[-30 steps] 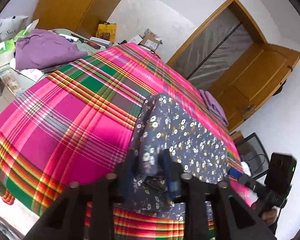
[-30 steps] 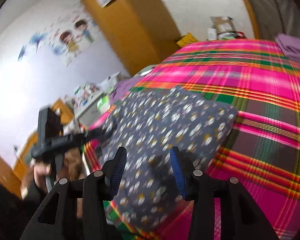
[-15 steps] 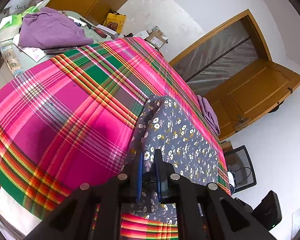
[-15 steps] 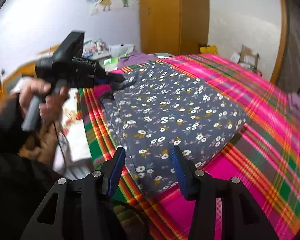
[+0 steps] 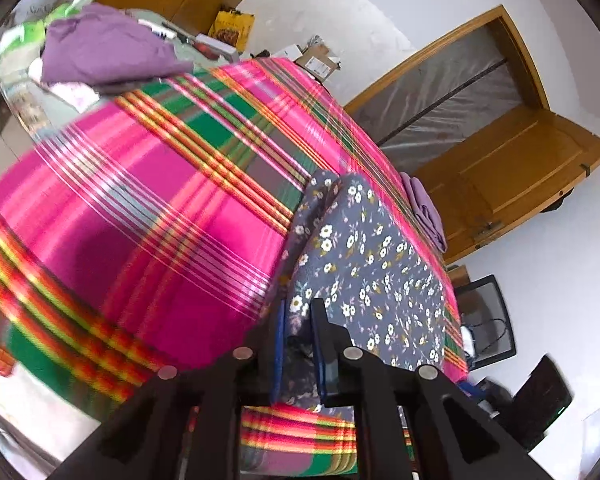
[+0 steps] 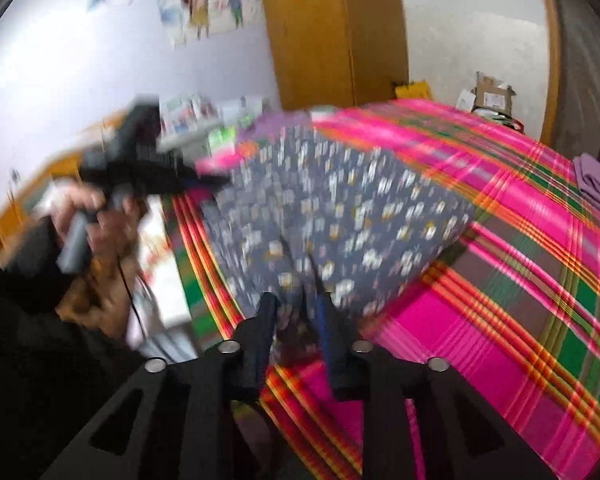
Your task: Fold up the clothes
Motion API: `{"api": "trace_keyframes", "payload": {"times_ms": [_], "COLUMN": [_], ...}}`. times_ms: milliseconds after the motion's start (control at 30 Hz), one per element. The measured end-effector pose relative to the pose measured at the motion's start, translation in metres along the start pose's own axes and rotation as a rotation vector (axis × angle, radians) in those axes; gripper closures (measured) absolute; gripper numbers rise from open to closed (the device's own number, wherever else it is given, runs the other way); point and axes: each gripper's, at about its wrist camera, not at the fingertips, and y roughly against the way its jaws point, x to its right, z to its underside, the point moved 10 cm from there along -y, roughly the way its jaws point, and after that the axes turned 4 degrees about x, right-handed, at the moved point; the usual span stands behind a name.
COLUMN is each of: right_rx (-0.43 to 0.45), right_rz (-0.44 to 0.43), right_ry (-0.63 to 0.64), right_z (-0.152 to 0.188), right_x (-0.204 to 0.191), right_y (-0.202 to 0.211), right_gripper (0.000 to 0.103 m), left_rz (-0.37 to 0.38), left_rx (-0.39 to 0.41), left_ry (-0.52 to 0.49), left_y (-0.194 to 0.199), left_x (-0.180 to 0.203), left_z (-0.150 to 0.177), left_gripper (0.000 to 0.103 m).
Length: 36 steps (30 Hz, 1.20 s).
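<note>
Garment: grey floral cloth point(image 5: 372, 272) lies on the pink plaid bedspread point(image 5: 140, 208), near its front edge.
Left gripper point(image 5: 300, 344): jaws easing apart, the cloth's near corner between them, pads still on it.
Right gripper point(image 6: 296, 320): jaws narrowing around the cloth's other near edge; blurred.
Beyond: purple clothes point(image 5: 104, 52) on a cluttered table.

Both views ride low on a gripper, looking forward and down along its fingers, close over the near edge of the bed point(image 5: 148, 216). The left wrist view faces across the plaid toward the door point(image 5: 512, 176) at upper right. The right wrist view, blurred, faces toward the wardrobe point(image 6: 332, 32) at top centre. They share the floral cloth point(image 5: 372, 264) point(image 6: 340, 208) and plaid; the left gripper point(image 6: 220, 178) shows mid left in the right view.
</note>
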Motion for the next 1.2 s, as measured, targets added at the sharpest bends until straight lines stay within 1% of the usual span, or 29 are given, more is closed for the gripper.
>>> {"api": "trace_keyframes", "payload": {"times_ms": [67, 133, 200, 267, 300, 400, 467, 567, 633, 767, 800, 833, 900, 1000, 1033, 1100, 1200], "right_rx": [0.082, 0.129, 0.141, 0.124, 0.110, 0.057, 0.017, -0.064, -0.066, -0.058, -0.043, -0.014, 0.086, 0.196, 0.210, 0.210, 0.187], "right_rz": [0.010, 0.052, 0.083, 0.084, 0.078, 0.055, 0.036, 0.058, 0.099, 0.112, 0.100, 0.081, 0.053, 0.051, 0.058, 0.070, 0.041], "right_ry": [-0.061, -0.129, -0.170, -0.179, -0.170, -0.087, -0.008, 0.131, 0.223, 0.263, 0.246, 0.199, 0.026, -0.167, -0.191, -0.194, -0.208], "right_z": [-0.017, -0.029, -0.035, -0.039, -0.040, -0.036, -0.025, -0.001, 0.007, 0.007, 0.005, 0.001, -0.018, -0.037, -0.039, -0.037, -0.029], "right_x": [0.013, 0.032, 0.044, 0.049, 0.048, 0.032, 0.017, 0.002, -0.005, -0.008, -0.009, -0.007, 0.012, 0.047, 0.053, 0.054, 0.042], "right_y": [0.010, 0.011, 0.004, -0.010, -0.017, -0.033, -0.040, -0.050, -0.050, -0.049, -0.047, -0.042, -0.022, 0.006, 0.012, 0.021, 0.028], "right_gripper": [0.069, 0.067, 0.067, 0.067, 0.068, 0.070, 0.074, 0.077, 0.077, 0.080, 0.085, 0.087, 0.087, 0.085, 0.082, 0.082, 0.082], "left_rz": [-0.046, -0.069, -0.047, -0.020, -0.023, -0.027, -0.029, -0.032, -0.030, -0.034, -0.034, -0.034, -0.029, -0.029, -0.025, -0.017, -0.004], "left_rx": [0.039, 0.079, 0.103, 0.085, 0.066, 0.007, -0.021, -0.035, -0.036, -0.044, -0.045, -0.046, -0.052, -0.060, -0.060, -0.061, -0.060], "left_ry": [-0.032, -0.061, -0.116, -0.196, -0.224, -0.284, -0.292, -0.288, -0.290, -0.304, -0.308, -0.313, -0.323, -0.345, -0.350, -0.359, -0.383], "left_y": [0.010, 0.019, 0.023, 0.016, 0.010, -0.007, -0.015, -0.023, -0.024, -0.028, -0.028, -0.028, -0.030, -0.034, -0.034, -0.035, -0.036], "left_x": [-0.001, 0.004, 0.022, 0.044, 0.049, 0.057, 0.056, 0.056, 0.056, 0.061, 0.063, 0.066, 0.070, 0.077, 0.080, 0.086, 0.096], "left_z": [-0.008, -0.016, -0.021, -0.015, -0.009, 0.010, 0.019, 0.023, 0.022, 0.023, 0.025, 0.027, 0.031, 0.036, 0.037, 0.039, 0.042], "left_gripper": [0.089, 0.089, 0.089, 0.089, 0.089, 0.089, 0.089, 0.089, 0.089, 0.089, 0.089, 0.089, 0.089, 0.089, 0.089, 0.089, 0.089]}}
